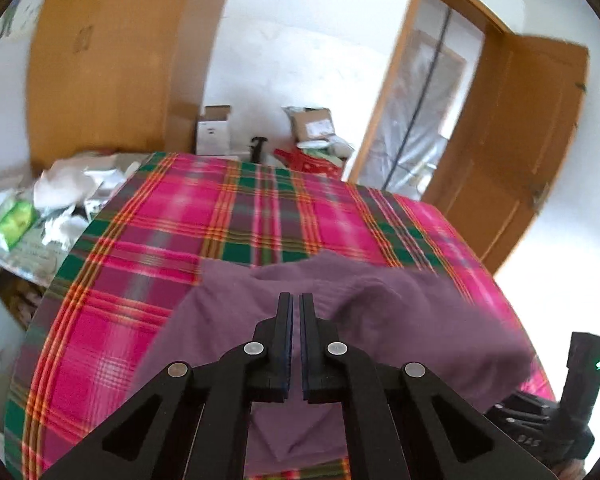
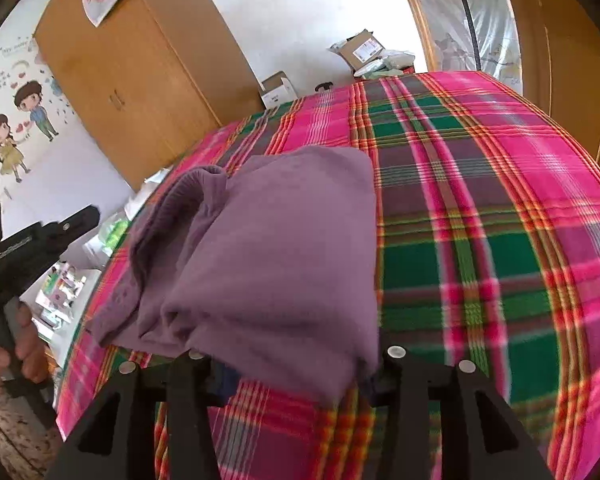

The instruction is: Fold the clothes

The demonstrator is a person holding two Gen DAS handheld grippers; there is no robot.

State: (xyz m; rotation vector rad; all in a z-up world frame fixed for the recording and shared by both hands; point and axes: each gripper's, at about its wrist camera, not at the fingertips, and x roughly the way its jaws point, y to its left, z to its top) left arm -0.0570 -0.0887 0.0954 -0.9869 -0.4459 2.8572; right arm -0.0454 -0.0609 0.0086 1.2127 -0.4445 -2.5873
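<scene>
A purple garment [image 2: 268,256] lies folded in a thick bundle on the pink and green plaid bedspread [image 2: 500,200]. It also shows in the left wrist view [image 1: 380,320], with a raised fold behind my fingertips. My left gripper [image 1: 296,300] is shut with nothing between its pads, held over the garment. My right gripper [image 2: 292,364] has its jaws spread wide; the garment's near edge drapes over and between them and hides the fingertips. The left gripper's body [image 2: 28,244] shows at the left of the right wrist view.
A wooden wardrobe [image 1: 100,60] stands behind the bed. Bags and packets [image 1: 40,208] are piled left of the bed. Cardboard boxes [image 1: 312,124] sit on the floor beyond it. An open wooden door [image 1: 520,140] is at the right.
</scene>
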